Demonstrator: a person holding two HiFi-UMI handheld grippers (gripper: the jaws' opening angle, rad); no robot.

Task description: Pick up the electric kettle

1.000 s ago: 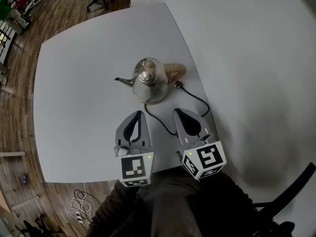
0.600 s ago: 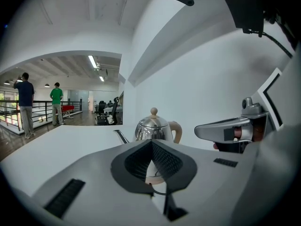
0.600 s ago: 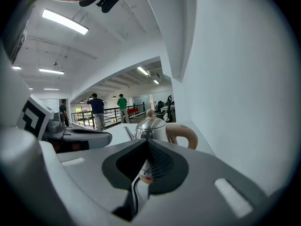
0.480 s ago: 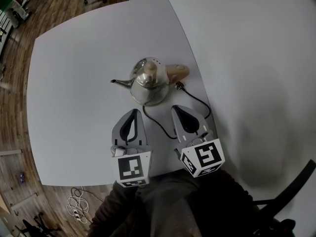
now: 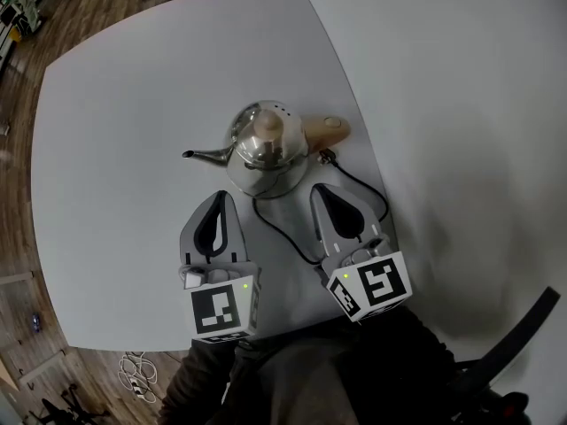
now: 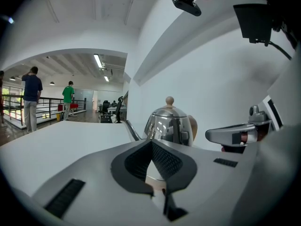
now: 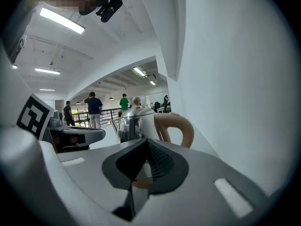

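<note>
A polished steel electric kettle (image 5: 264,147) stands on the white table (image 5: 115,104), its thin spout (image 5: 199,155) to the left and its beige handle (image 5: 326,131) to the right. My left gripper (image 5: 218,197) sits just short of the kettle on the near left, jaws shut and empty. Near the handle side, my right gripper (image 5: 320,190) is also shut and empty. The left gripper view shows the kettle (image 6: 170,124) straight beyond the closed tips (image 6: 151,142). In the right gripper view, the handle (image 7: 178,126) rises past the closed tips (image 7: 146,141).
A black power cord (image 5: 283,233) runs from the kettle between the two grippers, and a second loop (image 5: 368,189) curls by the table's right edge. A white wall lies close on the right. Wood floor with loose cables (image 5: 133,366) lies to the left.
Both grippers have sunk lower toward the table and the left one has drifted left in the head view. The kettle stands where it stood. Both stay shut.
</note>
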